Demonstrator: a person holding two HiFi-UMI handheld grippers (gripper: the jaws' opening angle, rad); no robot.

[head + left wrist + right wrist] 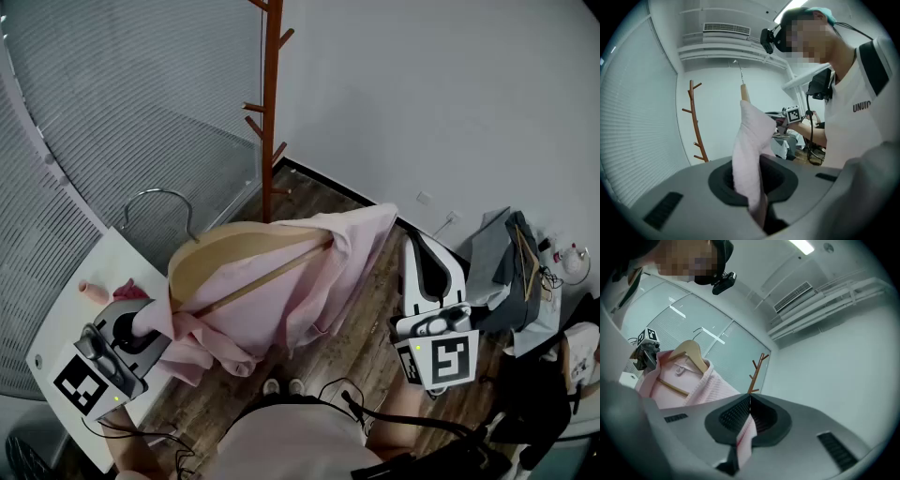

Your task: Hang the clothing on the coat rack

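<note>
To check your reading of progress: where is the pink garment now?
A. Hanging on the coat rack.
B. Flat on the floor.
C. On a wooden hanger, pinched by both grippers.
C: the pink garment drapes the wooden hanger, the left gripper and right gripper pinch its fabric, and the coat rack shows bare pegs.

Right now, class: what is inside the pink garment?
A wooden hanger sits inside the pink garment: one shoulder, its crossbar and its metal hook show. Its other shoulder is covered by cloth.
</note>
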